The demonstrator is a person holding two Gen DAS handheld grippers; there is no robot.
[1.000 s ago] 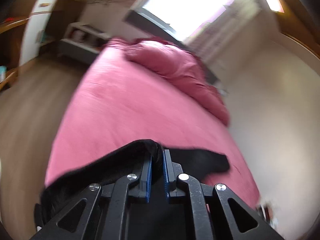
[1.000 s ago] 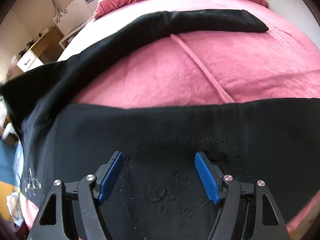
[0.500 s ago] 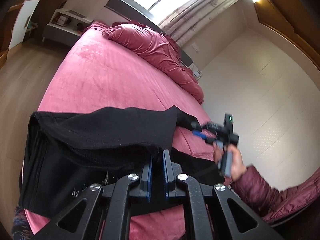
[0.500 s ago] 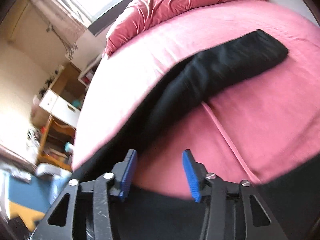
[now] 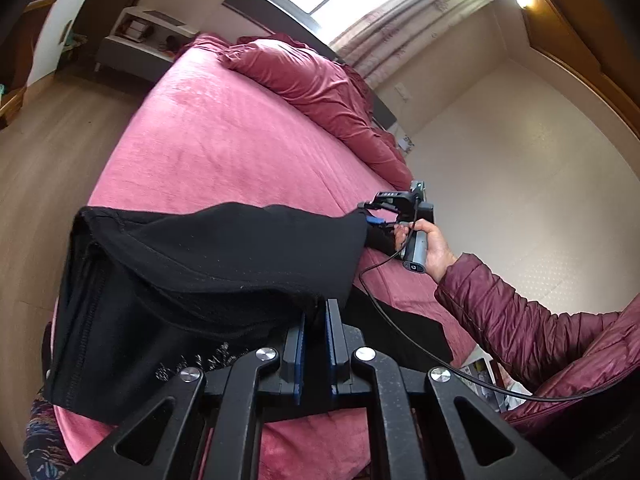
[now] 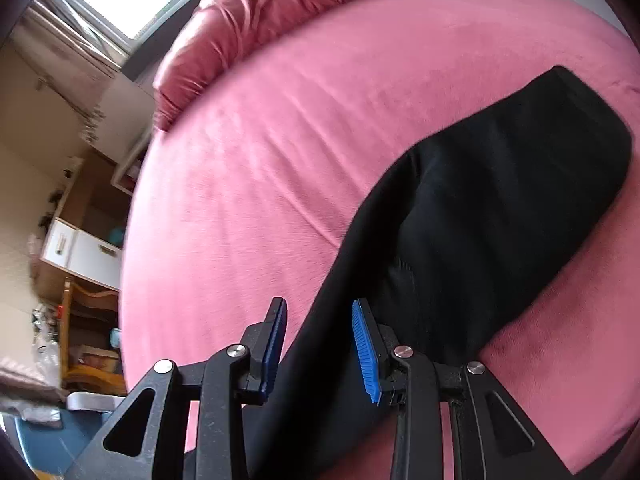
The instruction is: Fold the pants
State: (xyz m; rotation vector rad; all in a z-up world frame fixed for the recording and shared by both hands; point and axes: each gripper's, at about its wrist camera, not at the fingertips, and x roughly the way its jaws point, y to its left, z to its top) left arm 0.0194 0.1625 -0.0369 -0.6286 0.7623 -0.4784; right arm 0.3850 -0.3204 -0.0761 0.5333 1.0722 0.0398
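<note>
Evidently mid-fold: the left gripper [image 5: 316,328] clenched the black pants [image 5: 208,264] at lower centre, while the right gripper [image 6: 320,332], jaws just narrowing around a leg without yet pinching, needed to close.

Both handheld units match: left gripper [image 5: 315,334] and right gripper [image 6: 318,344] are matte black, speckled frames with triangular cut-outs in the linkage arms, round silver screws at the pivots, and ribbed blue pads [image 6: 365,354] on the inner finger faces. Seen from the left wrist view, the right unit has a grey handle [image 5: 416,250] with a small logo at its base, plus a thin black cable [image 5: 404,330] trailing off it. The person wears a shiny quilted maroon puffer sleeve [image 5: 504,320].
</note>
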